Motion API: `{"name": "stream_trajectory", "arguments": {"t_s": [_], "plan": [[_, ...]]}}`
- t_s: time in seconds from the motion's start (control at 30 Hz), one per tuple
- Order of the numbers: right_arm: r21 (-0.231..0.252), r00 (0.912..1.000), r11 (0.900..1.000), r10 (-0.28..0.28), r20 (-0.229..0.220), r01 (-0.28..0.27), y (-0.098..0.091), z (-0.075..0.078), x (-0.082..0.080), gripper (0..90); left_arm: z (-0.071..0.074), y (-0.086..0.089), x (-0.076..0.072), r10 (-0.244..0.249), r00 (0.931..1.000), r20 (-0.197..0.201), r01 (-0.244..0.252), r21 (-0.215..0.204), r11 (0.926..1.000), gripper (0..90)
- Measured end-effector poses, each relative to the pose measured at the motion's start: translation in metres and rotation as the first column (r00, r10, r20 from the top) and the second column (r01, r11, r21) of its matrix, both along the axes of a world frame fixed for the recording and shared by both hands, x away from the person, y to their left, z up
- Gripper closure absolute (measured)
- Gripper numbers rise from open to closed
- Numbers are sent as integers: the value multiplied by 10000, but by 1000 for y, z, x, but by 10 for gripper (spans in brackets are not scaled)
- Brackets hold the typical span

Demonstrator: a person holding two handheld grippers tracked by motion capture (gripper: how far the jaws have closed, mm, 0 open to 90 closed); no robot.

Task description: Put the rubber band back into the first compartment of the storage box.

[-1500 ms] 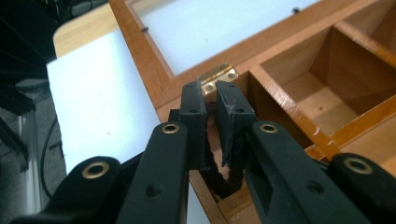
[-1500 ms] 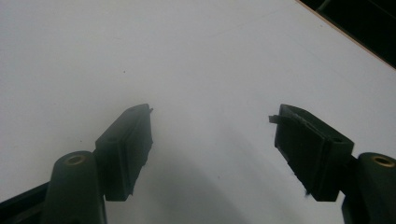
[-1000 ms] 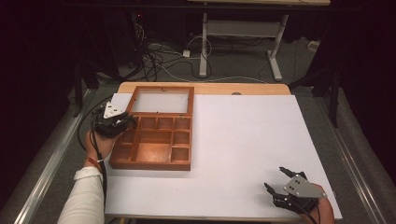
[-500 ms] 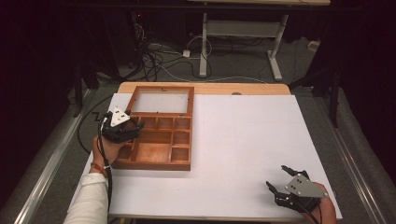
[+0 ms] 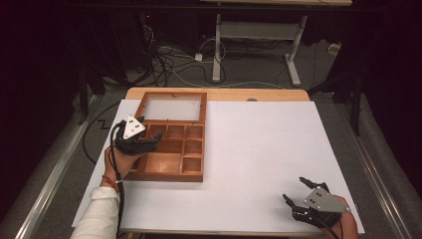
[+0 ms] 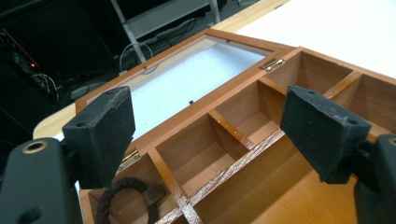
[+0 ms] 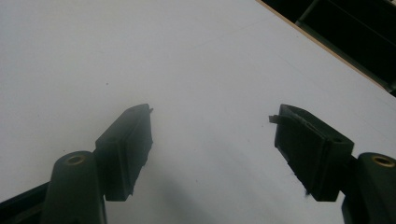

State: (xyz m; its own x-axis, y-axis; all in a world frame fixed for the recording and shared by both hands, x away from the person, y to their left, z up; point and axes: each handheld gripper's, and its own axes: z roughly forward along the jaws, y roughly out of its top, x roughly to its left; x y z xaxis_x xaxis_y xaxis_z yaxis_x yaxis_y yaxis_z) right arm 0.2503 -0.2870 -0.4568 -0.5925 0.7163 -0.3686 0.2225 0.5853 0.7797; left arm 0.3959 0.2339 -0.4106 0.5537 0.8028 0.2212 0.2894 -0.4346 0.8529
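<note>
Both claws are wide open and empty, and the left claw point(image 5: 149, 142) at the box's point(image 5: 193, 172) 9 o'clock could bump it sideways.

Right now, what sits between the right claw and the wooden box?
Nothing: in the high view, bare white table runs from the right claw to the wooden box.

The room is dim, its far side almost black. A white-topped surface point(image 5: 259, 149) with a wooden far edge stands on a grey floor point(image 5: 343, 114). Beyond it, cables point(image 5: 174, 59) tangle on the floor beside a white-legged desk frame point(image 5: 259, 40).
</note>
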Motion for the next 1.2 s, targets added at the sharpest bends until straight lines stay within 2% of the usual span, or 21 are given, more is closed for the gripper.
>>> {"name": "stream_trajectory", "arguments": {"t_s": [0.43,0.47,0.83,1.2], "plan": [[248,9998,9995,191,-81,-189,4,1,-1,284,15,-15,-20,-640,9954,707,638,55,9979,177],[242,9998,9995,186,-83,-184,4,1,-1,284,16,-17,-23,-735,9954,620,727,157,9972,177],[186,9999,9997,125,-34,-125,4,2,-1,284,24,-36,-41,-1416,9859,894,1399,255,9898,177],[223,9997,9995,237,-62,-236,7,2,-3,284,26,-47,-53,-1841,9771,1064,1825,247,9829,177]]}}
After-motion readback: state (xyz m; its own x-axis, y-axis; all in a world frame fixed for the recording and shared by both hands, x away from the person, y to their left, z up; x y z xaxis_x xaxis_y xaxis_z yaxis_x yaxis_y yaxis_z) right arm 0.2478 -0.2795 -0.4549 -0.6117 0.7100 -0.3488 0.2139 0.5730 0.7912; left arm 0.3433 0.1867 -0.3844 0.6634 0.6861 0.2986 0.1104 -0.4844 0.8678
